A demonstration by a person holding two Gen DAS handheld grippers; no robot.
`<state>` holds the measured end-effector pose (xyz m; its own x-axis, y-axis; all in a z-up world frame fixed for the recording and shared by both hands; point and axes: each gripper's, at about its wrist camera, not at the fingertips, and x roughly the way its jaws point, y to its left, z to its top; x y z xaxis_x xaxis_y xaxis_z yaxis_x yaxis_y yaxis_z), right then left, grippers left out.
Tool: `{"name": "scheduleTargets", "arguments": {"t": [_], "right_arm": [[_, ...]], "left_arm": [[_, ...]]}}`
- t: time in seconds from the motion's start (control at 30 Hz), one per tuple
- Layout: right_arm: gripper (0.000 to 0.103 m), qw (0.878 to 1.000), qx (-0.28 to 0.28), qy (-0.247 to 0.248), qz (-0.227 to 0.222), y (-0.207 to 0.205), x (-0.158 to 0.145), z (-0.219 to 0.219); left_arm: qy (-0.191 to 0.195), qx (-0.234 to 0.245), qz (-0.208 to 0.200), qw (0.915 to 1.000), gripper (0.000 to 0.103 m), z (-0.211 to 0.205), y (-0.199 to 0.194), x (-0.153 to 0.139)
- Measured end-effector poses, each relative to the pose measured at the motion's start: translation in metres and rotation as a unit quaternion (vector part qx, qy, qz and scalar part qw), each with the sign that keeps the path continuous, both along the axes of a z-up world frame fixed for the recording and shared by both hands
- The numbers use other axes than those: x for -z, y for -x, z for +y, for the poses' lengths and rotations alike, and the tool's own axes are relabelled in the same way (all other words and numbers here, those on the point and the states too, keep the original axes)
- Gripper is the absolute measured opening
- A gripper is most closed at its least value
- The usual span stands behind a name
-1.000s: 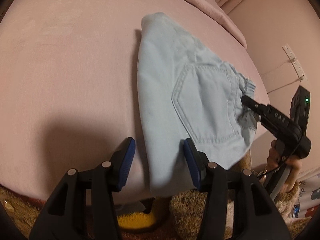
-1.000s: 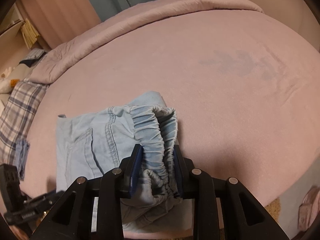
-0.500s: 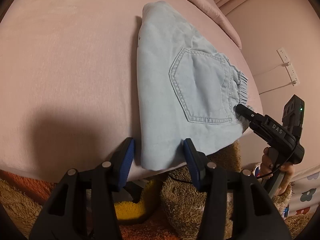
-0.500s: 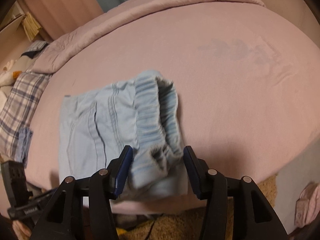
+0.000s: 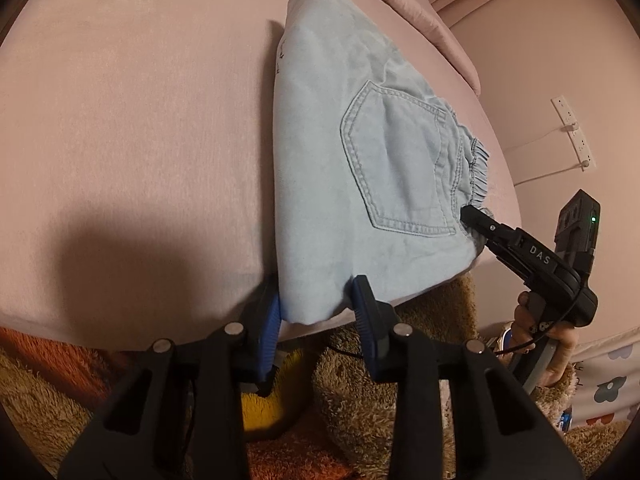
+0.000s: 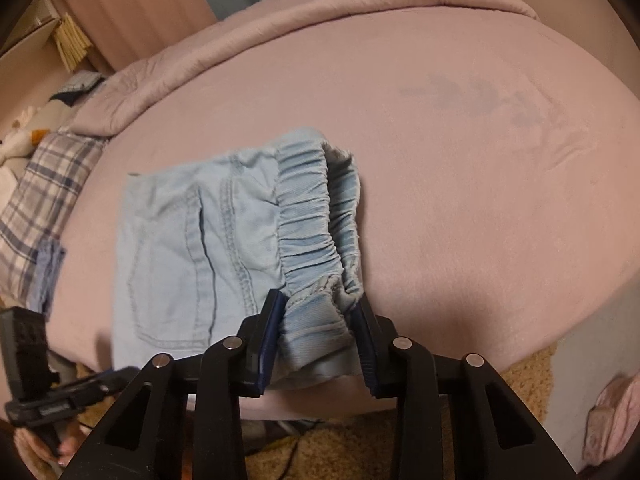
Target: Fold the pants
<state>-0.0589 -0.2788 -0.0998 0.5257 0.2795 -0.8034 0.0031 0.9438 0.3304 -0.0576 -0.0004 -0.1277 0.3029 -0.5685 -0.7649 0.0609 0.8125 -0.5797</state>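
Note:
Light blue denim pants (image 5: 360, 168) lie folded on the pink bed (image 5: 140, 128), back pocket up, near the bed's front edge. My left gripper (image 5: 318, 312) is open, its blue pads either side of the folded corner at the edge. In the right wrist view the pants (image 6: 192, 248) show their gathered elastic waistband (image 6: 312, 216). My right gripper (image 6: 316, 344) is open, its pads either side of the waistband's near end. The right gripper also shows in the left wrist view (image 5: 472, 220) at the waistband corner.
A folded pink duvet (image 6: 320, 20) runs along the far side of the bed. A plaid pillow (image 6: 44, 188) lies at the left. Brown shaggy rug (image 5: 400, 360) and a yellow object (image 5: 264, 416) lie below the bed edge. A wall socket strip (image 5: 572, 128) is on the right.
My right gripper has let go of the waistband and opened. The pants have settled flat on the bed. Both grippers have drawn back slightly toward the bed's edge.

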Motion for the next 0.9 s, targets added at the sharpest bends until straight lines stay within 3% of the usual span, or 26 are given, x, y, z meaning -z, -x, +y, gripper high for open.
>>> {"name": "scheduleTargets", "arguments": {"t": [0.17,0.3,0.43,0.5,0.7,0.9], "right_arm": [[0.038,1.0,0.004,-0.01,0.008,0.001,-0.005,-0.003],[0.053,1.0,0.012,0.0,0.004,0.005,-0.015,-0.006],[0.061,1.0,0.018,0.018,-0.006,0.005,-0.022,-0.006],[0.07,0.999,0.019,0.027,-0.013,0.004,-0.024,-0.003],[0.082,0.999,0.007,0.031,-0.027,0.004,-0.03,0.006],[0.083,0.999,0.001,0.023,-0.023,-0.008,-0.024,0.01]], "left_arm": [[-0.019,0.004,-0.022,0.9996,0.039,0.003,0.0,-0.017],[-0.049,-0.019,-0.087,0.9948,0.07,0.013,-0.002,-0.042],[-0.058,-0.039,-0.1,0.9926,0.08,0.021,-0.011,-0.048],[-0.06,-0.048,-0.102,0.9919,0.084,0.021,-0.014,-0.048],[-0.071,-0.035,-0.102,0.9916,0.094,0.009,-0.022,-0.047],[-0.067,-0.025,-0.083,0.9939,0.093,0.005,-0.04,-0.029]]}}
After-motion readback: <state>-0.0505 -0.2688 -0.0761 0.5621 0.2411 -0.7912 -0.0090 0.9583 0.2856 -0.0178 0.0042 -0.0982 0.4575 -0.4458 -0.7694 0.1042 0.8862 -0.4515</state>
